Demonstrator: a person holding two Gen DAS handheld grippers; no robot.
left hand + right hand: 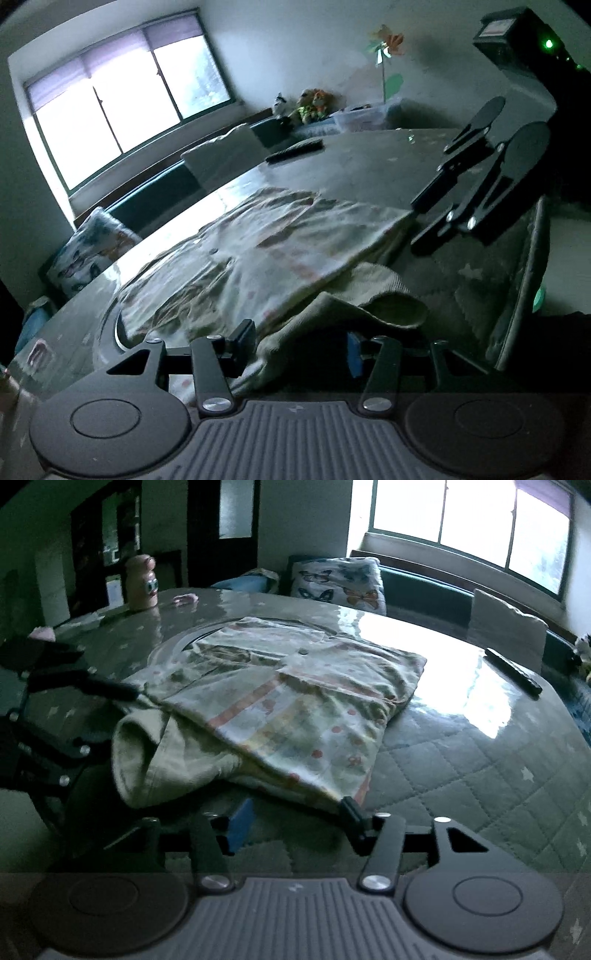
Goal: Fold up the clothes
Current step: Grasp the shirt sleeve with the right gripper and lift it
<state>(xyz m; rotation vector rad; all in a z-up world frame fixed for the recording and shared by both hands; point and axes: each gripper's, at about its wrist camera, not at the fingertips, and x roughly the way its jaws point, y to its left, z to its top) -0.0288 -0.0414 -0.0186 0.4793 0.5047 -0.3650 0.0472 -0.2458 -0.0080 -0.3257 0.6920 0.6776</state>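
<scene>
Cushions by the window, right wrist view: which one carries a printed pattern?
The butterfly cushion, standing on the bench behind the table's far edge, is printed with dark and orange butterflies. The plain cushion further right under the window is pale with no print.

We see folded garment (280, 701) filling bench (480, 775) centre. Quilted stretch right of it lies bare, passable. Remote (513, 672) blocks far right edge; jar (142, 583) stands at far left edge. Left gripper (110, 690) crowds garment's left side.
</scene>
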